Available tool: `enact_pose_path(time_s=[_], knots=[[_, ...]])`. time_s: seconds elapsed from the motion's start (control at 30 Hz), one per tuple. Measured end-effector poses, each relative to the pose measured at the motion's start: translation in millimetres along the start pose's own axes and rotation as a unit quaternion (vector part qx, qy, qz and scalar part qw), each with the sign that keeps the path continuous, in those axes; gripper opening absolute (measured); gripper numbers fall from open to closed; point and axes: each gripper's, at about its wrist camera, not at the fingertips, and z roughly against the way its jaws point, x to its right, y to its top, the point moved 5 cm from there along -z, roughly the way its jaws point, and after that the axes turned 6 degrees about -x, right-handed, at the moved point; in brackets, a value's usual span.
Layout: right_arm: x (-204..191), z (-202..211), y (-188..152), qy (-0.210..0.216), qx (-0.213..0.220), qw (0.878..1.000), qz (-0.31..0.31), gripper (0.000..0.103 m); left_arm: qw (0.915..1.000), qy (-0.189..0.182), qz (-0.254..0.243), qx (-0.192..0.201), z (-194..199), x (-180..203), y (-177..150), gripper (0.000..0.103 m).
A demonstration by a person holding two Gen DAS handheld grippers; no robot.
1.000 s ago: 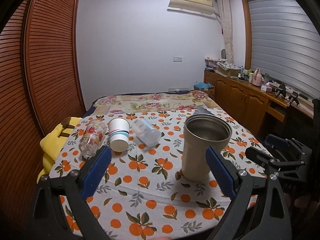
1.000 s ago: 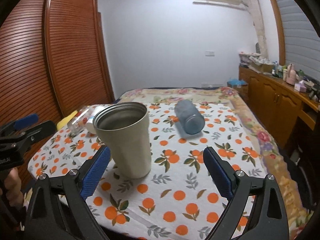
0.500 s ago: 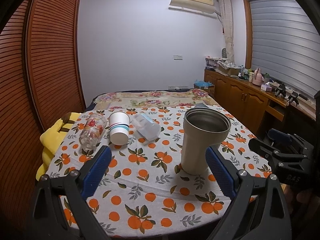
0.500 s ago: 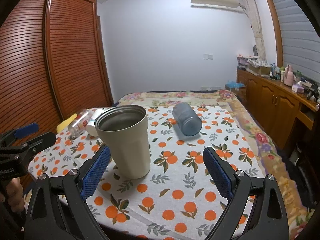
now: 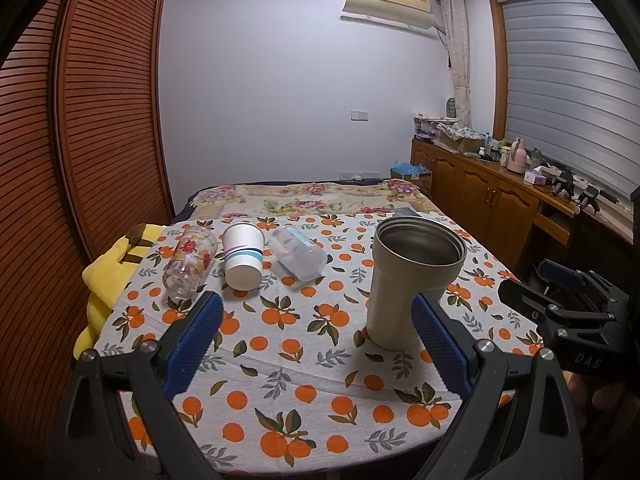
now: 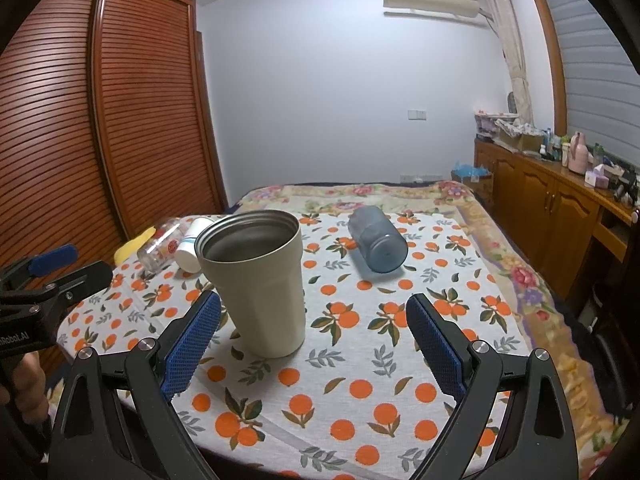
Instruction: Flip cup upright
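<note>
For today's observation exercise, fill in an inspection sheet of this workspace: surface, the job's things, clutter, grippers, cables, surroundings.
Surface: table under an orange-print cloth.
Job's things: beige tumbler upright, mouth up; lying on their sides: printed glass, paper cup, clear plastic cup, blue-grey cup.
Clutter: yellow item at the table's left edge.
Grippers: left gripper open, holding nothing; right gripper open, holding nothing.
Cables: nothing seen.
Surroundings: floral bedspread behind, slatted wardrobe left, crowded wooden sideboard right, air conditioner.
</note>
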Motion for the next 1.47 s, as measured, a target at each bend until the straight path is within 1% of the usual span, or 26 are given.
enact_pose_path(time_s=[1.47], knots=[[-0.2,-0.3,-0.7,-0.002,0.001,1.000,0.000,0.095,1.0000,-0.001,-0.003,0.007,3.6,2.1,3.5,0.095]])
